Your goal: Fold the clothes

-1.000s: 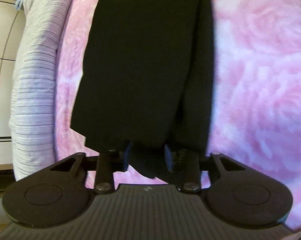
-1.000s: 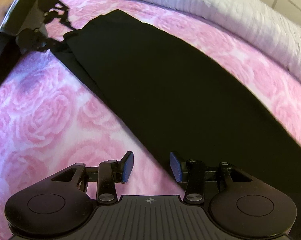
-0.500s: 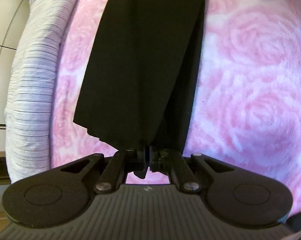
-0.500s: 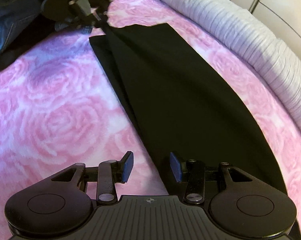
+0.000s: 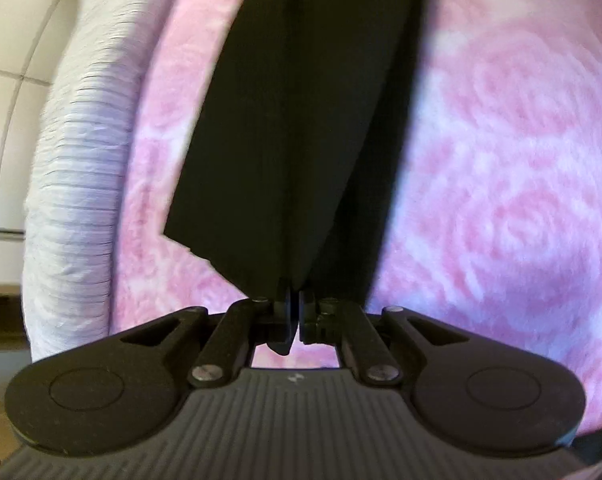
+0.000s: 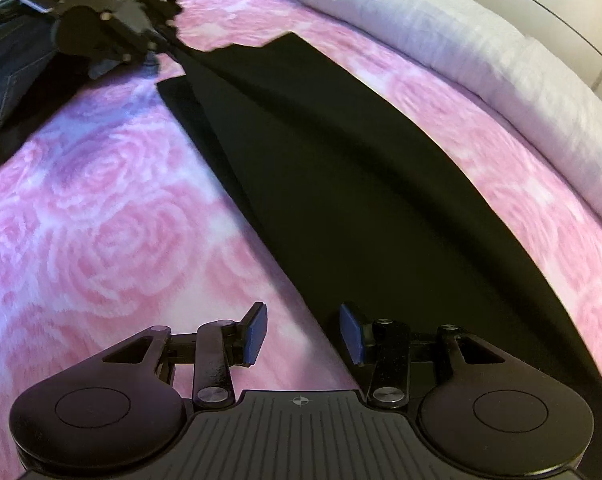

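A long black garment (image 6: 341, 184) lies stretched across a pink rose-patterned blanket (image 6: 101, 248). My left gripper (image 5: 295, 312) is shut on the garment's near edge (image 5: 301, 140), and the cloth rises in a ridge from that pinch. The left gripper also shows in the right wrist view (image 6: 157, 36), at the garment's far end, lifting it. My right gripper (image 6: 303, 332) is open and empty, its blue pads (image 6: 257, 332) hovering over the garment's near edge where it meets the blanket.
A rolled white-grey ribbed quilt (image 6: 481, 52) runs along the far side of the bed, also in the left wrist view (image 5: 73, 184). Dark denim clothing (image 6: 9, 92) lies at the far left. Pale cupboard panels (image 5: 5, 80) stand beyond the quilt.
My left gripper closed on the garment's end and has lifted it, raising a ridge. My right gripper stayed open and shifted along the garment's edge.
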{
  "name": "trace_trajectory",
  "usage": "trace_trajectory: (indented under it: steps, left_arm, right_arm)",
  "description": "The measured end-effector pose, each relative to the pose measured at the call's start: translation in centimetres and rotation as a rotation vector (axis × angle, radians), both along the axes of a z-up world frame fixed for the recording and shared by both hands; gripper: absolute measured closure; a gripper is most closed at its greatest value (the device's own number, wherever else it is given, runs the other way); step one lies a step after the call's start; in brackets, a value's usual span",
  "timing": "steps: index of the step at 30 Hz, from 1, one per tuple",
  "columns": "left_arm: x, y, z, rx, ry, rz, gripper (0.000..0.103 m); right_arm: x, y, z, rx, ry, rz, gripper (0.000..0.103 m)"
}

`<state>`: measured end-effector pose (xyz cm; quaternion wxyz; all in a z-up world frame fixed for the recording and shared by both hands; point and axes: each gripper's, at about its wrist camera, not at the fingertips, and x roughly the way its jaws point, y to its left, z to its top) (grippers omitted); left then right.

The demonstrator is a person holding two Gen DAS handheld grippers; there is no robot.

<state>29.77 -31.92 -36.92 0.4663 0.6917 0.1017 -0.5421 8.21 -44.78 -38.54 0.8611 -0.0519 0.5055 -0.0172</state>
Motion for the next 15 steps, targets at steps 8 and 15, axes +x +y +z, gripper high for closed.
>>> trace_trajectory:
  steps: [8, 15]
  left_arm:
    - [0.3, -1.5, -2.6, 0.074, 0.009, 0.054, 0.091]
    - [0.3, -2.6, 2.5, 0.063, 0.129, 0.153, 0.065]
  right_arm:
    - [-7.0, -3.0, 2.0, -0.009, 0.012, -0.234, 0.059]
    - [-17.1, -7.8, 3.6, -0.023, 0.049, -0.631, 0.059]
